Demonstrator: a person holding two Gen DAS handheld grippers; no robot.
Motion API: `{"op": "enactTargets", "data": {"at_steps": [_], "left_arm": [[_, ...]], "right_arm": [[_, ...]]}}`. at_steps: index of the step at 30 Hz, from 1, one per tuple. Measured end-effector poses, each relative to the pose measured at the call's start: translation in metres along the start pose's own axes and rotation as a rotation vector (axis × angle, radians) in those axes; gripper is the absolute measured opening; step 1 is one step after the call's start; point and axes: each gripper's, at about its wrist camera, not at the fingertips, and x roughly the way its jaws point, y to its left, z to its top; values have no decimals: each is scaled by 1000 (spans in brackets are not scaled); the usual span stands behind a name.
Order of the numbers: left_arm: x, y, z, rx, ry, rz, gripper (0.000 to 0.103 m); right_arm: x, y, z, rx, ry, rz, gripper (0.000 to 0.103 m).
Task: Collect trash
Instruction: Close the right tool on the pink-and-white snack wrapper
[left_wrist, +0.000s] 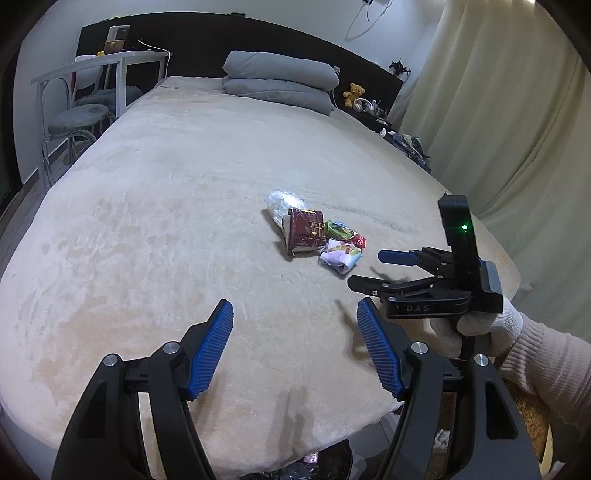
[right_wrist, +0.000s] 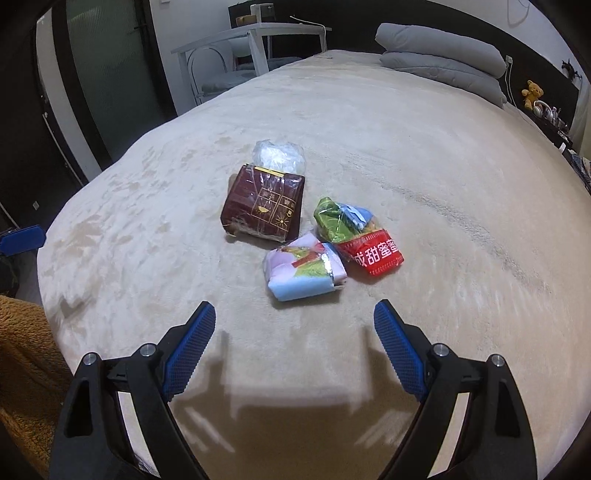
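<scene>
A: Trash count?
B: Four pieces, one cluster on the bed (right_wrist: 406, 155). Maroon box (right_wrist: 264, 206) as landmark: clear crumpled bag (right_wrist: 279, 155) touching it behind, green-and-red wrapper (right_wrist: 356, 236) just right of it, pastel packet (right_wrist: 303, 271) in front, touching the wrapper.
A: Grippers?
B: Two. Right gripper (right_wrist: 295, 330) jaws spread wide, nothing between them, near side of the box just short of the packet. Left gripper (left_wrist: 295, 325) parted about halfway, empty, over bare blanket further back from the box.
A: Anything in the way?
B: Nothing between right gripper and the cluster. Far beyond the box: two stacked grey pillows (right_wrist: 443, 55), a teddy bear (right_wrist: 532, 92), white table (right_wrist: 258, 33) with chairs.
</scene>
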Motion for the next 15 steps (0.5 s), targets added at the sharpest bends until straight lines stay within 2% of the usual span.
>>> {"op": "enactTargets", "data": {"at_steps": [7, 9, 12, 15], "left_arm": [[-1, 8, 3, -20, 4, 9, 68], [1, 11, 4, -26, 9, 18, 68], [5, 14, 4, -30, 21, 34, 68], [12, 14, 7, -28, 39, 45, 68]], "right_arm": [[17, -1, 17, -27, -8, 20, 75], [22, 0, 19, -36, 2, 15, 64], [21, 5, 18, -61, 2, 11, 53], [15, 6, 18, -54, -12, 24, 53]]}}
